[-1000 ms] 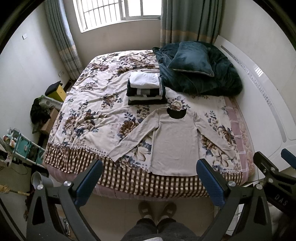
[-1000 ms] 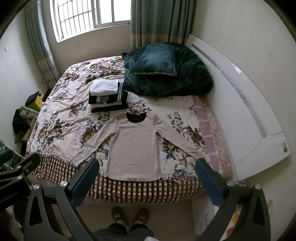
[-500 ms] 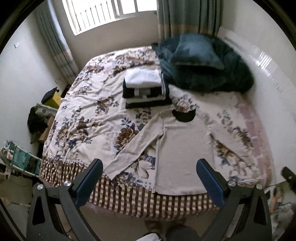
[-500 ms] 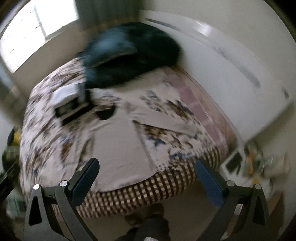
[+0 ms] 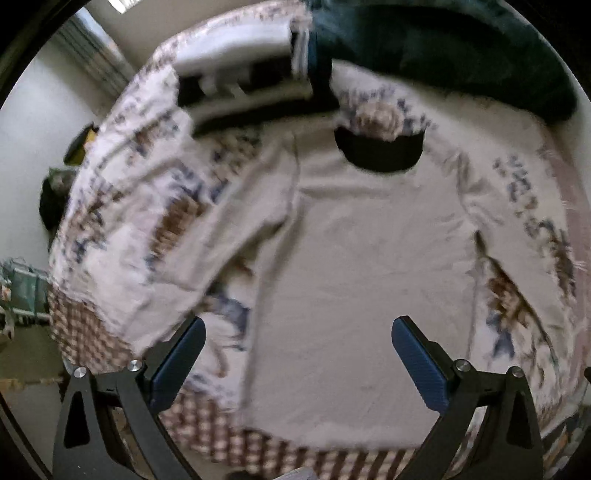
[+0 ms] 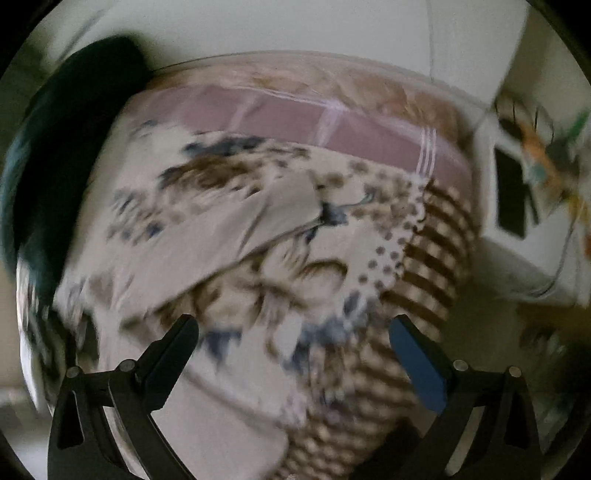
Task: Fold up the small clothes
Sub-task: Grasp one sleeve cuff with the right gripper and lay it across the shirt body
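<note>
A beige long-sleeved shirt [image 5: 369, 258] with a dark collar lies flat on the floral bedspread [image 5: 122, 206], sleeves spread out. My left gripper [image 5: 295, 354] is open and empty, low over the shirt's lower body near the hem. In the right wrist view the shirt's right sleeve [image 6: 236, 229] runs diagonally across the bedspread [image 6: 258, 350], its cuff near the bed's corner. My right gripper [image 6: 291, 350] is open and empty, just short of that sleeve. Both views are blurred.
A stack of folded clothes [image 5: 240, 70] sits beyond the shirt's collar. A dark green quilt [image 5: 461, 48] lies at the head of the bed, also seen in the right wrist view [image 6: 55, 147]. A white headboard [image 6: 332, 33] and cluttered side table [image 6: 535, 166] stand beside the bed.
Both grippers have dropped from high above the bed to close over it. The left has moved in over the shirt's body, the right has swung towards the right sleeve. Both remain open.
</note>
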Available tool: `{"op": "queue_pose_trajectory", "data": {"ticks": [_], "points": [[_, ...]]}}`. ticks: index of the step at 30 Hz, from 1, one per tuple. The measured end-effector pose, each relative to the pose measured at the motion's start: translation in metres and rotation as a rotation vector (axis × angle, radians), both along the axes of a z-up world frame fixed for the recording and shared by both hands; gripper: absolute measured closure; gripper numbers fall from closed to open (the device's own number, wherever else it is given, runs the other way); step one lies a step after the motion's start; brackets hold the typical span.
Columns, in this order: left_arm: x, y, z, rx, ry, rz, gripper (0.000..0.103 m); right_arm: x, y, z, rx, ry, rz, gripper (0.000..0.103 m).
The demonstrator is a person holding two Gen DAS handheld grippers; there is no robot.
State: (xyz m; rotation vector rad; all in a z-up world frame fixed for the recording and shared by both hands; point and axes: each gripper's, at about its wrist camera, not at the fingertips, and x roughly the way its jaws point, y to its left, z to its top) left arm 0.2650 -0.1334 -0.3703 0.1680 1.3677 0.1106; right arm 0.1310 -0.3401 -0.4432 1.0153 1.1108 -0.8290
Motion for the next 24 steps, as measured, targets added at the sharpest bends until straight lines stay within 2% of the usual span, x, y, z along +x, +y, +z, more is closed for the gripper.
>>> {"op": "queue_pose_trajectory", "data": {"ticks": [4,7,9,10,11,12,13,14,15,17,20,24], "points": [[0.023,-0.022,-0.07,0.032,0.074,0.027,0.0,0.018,-0.036,-0.079,0.071,-0.033,-0.115,0.001],[0.036,-0.032,-0.101,0.042,0.082,0.032,0.0,0.035,-0.053,-0.124,0.09,-0.073,-0.178,0.006],[0.046,-0.036,-0.117,0.047,0.083,0.026,0.0,0.047,-0.058,-0.144,0.098,-0.084,-0.217,0.016],[0.051,-0.04,-0.124,0.046,0.083,0.022,0.0,0.052,-0.061,-0.15,0.081,-0.082,-0.245,0.018],[0.055,-0.042,-0.129,0.045,0.081,0.017,0.0,0.056,-0.062,-0.152,0.044,-0.09,-0.274,0.026],[0.059,-0.044,-0.132,0.044,0.076,0.012,0.0,0.059,-0.062,-0.15,0.004,-0.099,-0.296,0.046],[0.062,-0.044,-0.134,0.043,0.069,0.009,0.0,0.063,-0.061,-0.147,-0.032,-0.099,-0.306,0.059],[0.066,-0.046,-0.135,0.039,0.065,0.011,0.0,0.07,-0.06,-0.144,-0.064,-0.099,-0.304,0.087],[0.068,-0.044,-0.134,0.031,0.059,0.015,0.0,0.077,-0.059,-0.141,-0.079,-0.099,-0.297,0.094],[0.071,-0.039,-0.131,0.017,0.05,0.022,0.0,0.099,-0.051,-0.126,-0.14,-0.107,-0.236,0.094],[0.072,-0.025,-0.118,-0.003,0.022,0.045,0.0,0.142,-0.027,-0.089,-0.223,-0.145,-0.078,0.094],[0.065,0.011,-0.097,-0.029,-0.009,0.094,0.0,0.212,0.041,-0.012,-0.325,-0.274,0.21,0.095]]}}
